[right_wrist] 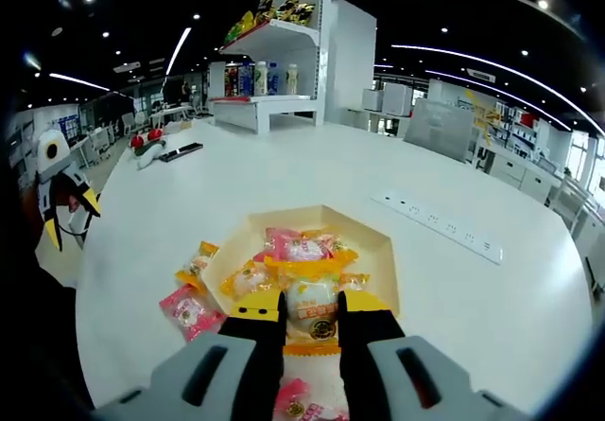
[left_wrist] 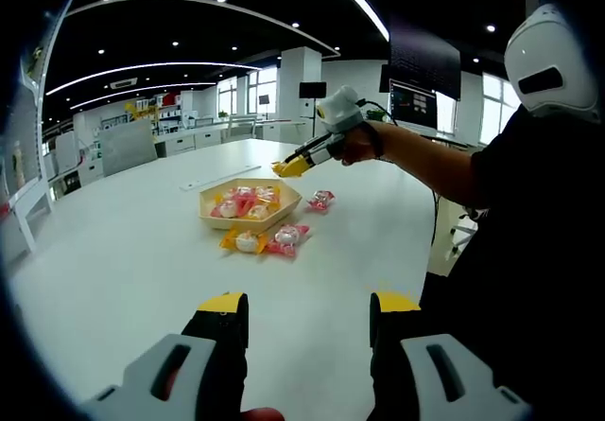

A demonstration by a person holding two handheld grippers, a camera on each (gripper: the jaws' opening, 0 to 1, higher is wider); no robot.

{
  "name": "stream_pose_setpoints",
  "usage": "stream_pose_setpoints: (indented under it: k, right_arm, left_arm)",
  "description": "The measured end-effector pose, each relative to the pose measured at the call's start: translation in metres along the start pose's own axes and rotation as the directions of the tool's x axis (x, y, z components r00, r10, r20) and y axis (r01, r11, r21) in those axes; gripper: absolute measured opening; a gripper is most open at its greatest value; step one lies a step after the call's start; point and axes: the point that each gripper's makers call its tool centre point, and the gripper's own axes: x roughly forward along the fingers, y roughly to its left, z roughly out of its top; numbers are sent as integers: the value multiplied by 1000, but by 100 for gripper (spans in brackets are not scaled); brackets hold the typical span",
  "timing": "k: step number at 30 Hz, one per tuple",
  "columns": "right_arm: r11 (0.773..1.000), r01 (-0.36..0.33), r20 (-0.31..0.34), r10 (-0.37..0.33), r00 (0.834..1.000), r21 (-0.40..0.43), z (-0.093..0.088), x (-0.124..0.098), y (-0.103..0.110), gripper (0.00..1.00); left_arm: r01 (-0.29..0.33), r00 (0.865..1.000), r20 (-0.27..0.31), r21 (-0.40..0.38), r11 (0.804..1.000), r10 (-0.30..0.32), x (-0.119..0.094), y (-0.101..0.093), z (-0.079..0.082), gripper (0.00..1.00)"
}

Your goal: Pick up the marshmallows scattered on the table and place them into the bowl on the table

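marshmallows (left_wrist: 267, 240) lie loose on the white tabletop (left_wrist: 113, 251) just beside the bowl (left_wrist: 248, 205), which already holds several. my left gripper (left_wrist: 307, 326) hangs nearest, fingers apart and empty. my right gripper (right_wrist: 312, 319) hovers above the bowl, its fingers pinching a yellow-wrapped marshmallow (right_wrist: 312, 309).

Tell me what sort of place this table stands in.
Probably an open-plan office or showroom. A big white table stands under long ceiling light strips, with a shelf of bottles and snack packets behind it and desks and cabinets along the windows.
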Motion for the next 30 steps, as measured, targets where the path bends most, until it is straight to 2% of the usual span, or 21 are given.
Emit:
stream_pose_setpoints:
  k: [30]
  right_arm:
    - [1000,31,-15,-31,999,-1,11,15,-24,22]
  left_arm:
    - [1,1000,0,-4,1000,-1,-2,-1,-2,52]
